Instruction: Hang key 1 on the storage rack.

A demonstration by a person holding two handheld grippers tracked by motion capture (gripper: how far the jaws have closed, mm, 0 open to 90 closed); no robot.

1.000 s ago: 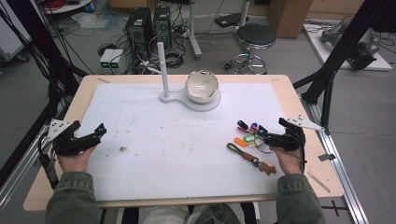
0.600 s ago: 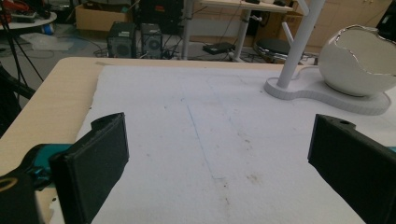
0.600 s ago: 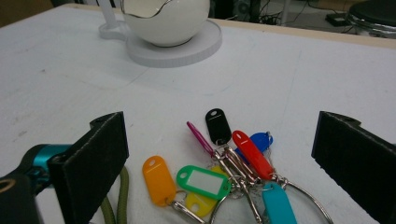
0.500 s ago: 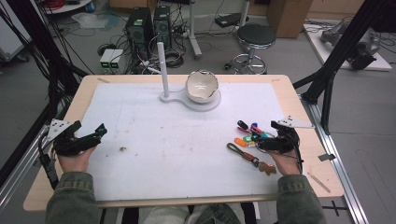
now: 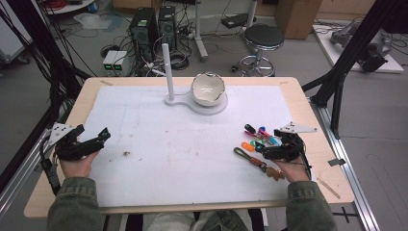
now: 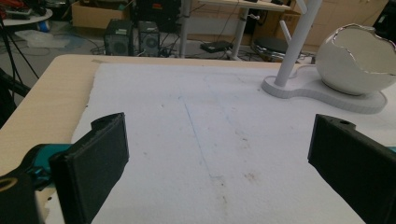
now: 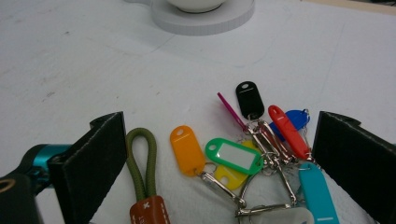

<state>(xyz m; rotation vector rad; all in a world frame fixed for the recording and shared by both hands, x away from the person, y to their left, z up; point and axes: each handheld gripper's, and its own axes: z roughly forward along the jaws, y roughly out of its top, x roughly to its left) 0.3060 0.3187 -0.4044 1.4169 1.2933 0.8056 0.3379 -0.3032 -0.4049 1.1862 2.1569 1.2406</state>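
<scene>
I have my right gripper (image 5: 269,151) down low over the bunch of key tags (image 7: 243,154), jaws spread wide on either side of it with nothing between them gripped yet. The bunch lies on the white mat (image 5: 168,144) at the right side of the bench (image 5: 317,120), just beside the olive cord loop (image 7: 140,163) with its brown leather tab. The orange tag (image 7: 187,149) and green tag (image 7: 233,155) lie nearest the middle of my jaws, the red and black ones farther out.

I judge this to be the approach to the pick: the gripper is lined up but not closed. Next I need to ease forward and down so the pads bracket the metal rings where the tags join, then close there.

My left gripper (image 5: 86,144) rests open at the left edge of the mat, well apart from everything. The white bowl (image 5: 208,89) sits on its stand (image 5: 183,102) at the far side.
</scene>
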